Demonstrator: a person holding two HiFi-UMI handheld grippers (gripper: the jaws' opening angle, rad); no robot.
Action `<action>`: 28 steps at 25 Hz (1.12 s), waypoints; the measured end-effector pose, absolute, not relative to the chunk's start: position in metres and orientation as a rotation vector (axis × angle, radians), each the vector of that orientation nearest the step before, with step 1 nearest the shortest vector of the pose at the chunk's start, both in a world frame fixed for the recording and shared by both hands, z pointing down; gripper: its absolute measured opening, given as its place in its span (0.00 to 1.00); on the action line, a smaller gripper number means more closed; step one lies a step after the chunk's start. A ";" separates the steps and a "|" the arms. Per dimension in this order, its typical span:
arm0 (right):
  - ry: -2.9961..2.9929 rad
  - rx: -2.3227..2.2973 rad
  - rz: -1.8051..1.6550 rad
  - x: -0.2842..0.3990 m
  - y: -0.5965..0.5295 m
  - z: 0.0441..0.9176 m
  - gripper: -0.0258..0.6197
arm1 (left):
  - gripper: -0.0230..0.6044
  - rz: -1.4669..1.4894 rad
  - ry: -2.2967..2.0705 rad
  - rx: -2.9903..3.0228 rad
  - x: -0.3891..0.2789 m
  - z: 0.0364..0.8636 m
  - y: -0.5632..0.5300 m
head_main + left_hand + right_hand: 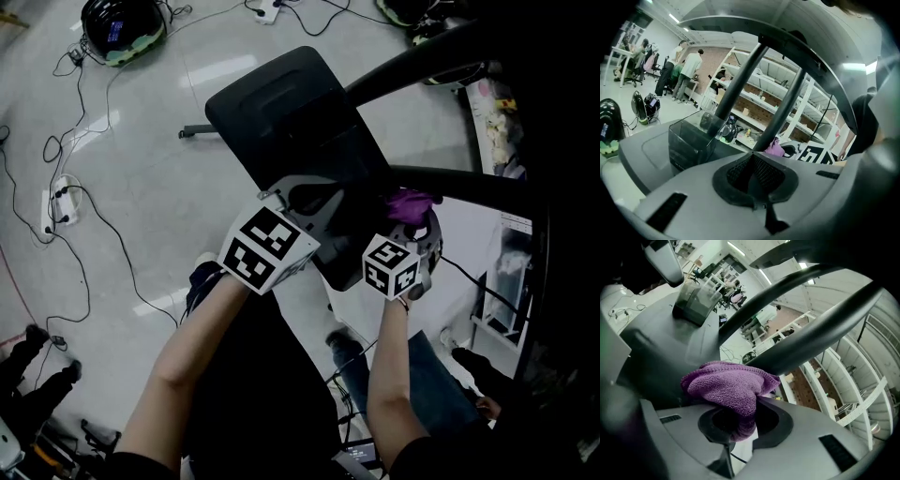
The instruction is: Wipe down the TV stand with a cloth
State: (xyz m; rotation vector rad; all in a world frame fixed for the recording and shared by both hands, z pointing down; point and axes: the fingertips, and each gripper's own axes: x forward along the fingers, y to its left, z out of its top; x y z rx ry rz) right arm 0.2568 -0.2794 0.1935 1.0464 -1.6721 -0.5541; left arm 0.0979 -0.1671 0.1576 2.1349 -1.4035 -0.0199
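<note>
The TV stand's black base plate (281, 112) lies on the pale floor, and two black poles (422, 61) rise from it toward me. My right gripper (410, 225) is shut on a purple cloth (411, 202), which presses against the lower pole (459, 183) just above the base. In the right gripper view the bunched cloth (726, 385) sticks out of the jaws of the right gripper (736, 420) under that pole (815, 333). My left gripper (314, 202) hovers over the base's near edge, shut with nothing in it. The left gripper view shows the left gripper (752, 176) with its pads together.
Cables and a power strip (58, 202) trail over the floor at left. A black helmet-like device (122, 26) sits at top left. White shelving (787, 93) stands behind the stand, and people (689, 70) stand far off at left. The person's shoes (202, 277) are near the base.
</note>
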 end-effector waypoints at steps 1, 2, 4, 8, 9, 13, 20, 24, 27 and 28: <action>-1.685 1.048 -0.550 0.253 -0.277 0.190 0.16 | 0.05 -0.025 -1.403 2.133 0.097 0.156 -0.167; -1.699 1.053 -0.546 0.249 -0.274 0.186 0.16 | 0.05 -0.030 -1.403 2.135 0.095 0.155 -0.166; -1.731 1.064 -0.538 0.238 -0.268 0.180 0.16 | 0.05 -0.031 -1.396 2.142 0.091 0.152 -0.164; -1.802 1.078 -0.514 0.207 -0.258 0.165 0.16 | 0.05 -0.023 -1.375 2.146 0.077 0.150 -0.156; -1.826 1.083 -0.508 0.197 -0.256 0.159 0.16 | 0.05 -0.020 -1.371 2.152 0.072 0.149 -0.154; -1.929 1.096 -0.513 0.150 -0.252 0.131 0.16 | 0.05 -0.014 -1.375 2.181 0.045 0.141 -0.151; -2.145 1.016 -0.450 0.057 -0.257 0.084 0.16 | 0.05 0.005 -1.404 2.221 -0.016 0.119 -0.165; -2.231 0.923 -0.444 0.004 -0.269 0.067 0.16 | 0.05 0.010 -1.437 2.223 -0.054 0.114 -0.176; -2.276 0.788 -0.427 -0.033 -0.279 0.071 0.16 | 0.05 0.015 -1.454 2.212 -0.076 0.117 -0.185; -2.289 0.746 -0.410 -0.045 -0.283 0.074 0.16 | 0.05 0.019 -1.456 2.210 -0.082 0.119 -0.187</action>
